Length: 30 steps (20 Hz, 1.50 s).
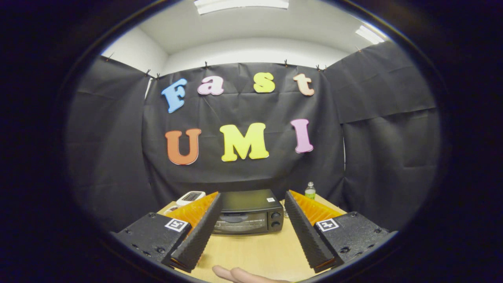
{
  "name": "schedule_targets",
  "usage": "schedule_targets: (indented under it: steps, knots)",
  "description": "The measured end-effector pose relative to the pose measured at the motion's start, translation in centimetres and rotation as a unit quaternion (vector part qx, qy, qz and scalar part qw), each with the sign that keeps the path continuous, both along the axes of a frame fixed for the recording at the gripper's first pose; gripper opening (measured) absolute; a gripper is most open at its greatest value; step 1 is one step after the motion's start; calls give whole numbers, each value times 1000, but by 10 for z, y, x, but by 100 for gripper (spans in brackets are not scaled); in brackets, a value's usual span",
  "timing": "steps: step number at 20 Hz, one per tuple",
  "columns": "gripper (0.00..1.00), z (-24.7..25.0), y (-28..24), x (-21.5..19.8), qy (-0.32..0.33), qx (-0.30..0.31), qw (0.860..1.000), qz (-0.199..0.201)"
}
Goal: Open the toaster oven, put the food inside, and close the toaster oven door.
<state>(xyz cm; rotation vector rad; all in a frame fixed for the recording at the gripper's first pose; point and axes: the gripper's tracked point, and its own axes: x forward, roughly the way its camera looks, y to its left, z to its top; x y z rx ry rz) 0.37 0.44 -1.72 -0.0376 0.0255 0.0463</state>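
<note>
Toaster oven on the bench beyond the spread claw, bottle behind to its right, small device behind to its left, hand nearest

toaster oven ×1, 12 o'clock beyond fingers, door shut | bottle ×1, 1 o'clock | white device ×1, 11 o'clock | gripper ×1, fingers apart, holding nothing

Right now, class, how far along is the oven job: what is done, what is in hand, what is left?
Nothing looks done: the oven sits on the table with its door shut. The tool is open, holding nothing, its fingers framing the oven, which lies beyond them. A hand rests on the table nearby. I cannot make out the food. Opening, loading and closing all remain.
</note>
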Motion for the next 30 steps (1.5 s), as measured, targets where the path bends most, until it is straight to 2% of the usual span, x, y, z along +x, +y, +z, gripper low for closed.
schedule_targets:
  steps: [8, 14, 21, 24, 30]
  knots:
    - [100, -15, 26, 5, 8, -28, 999, 17]
    - [100, -30, 38, 31, 13, -18, 1000, 19]
    - [100, -71, 50, 103, 31, -67, 997, 9]
    - [100, -100, 58, 135, 51, -80, 995, 16]
    - [100, -150, 65, 192, 89, -42, 995, 35]
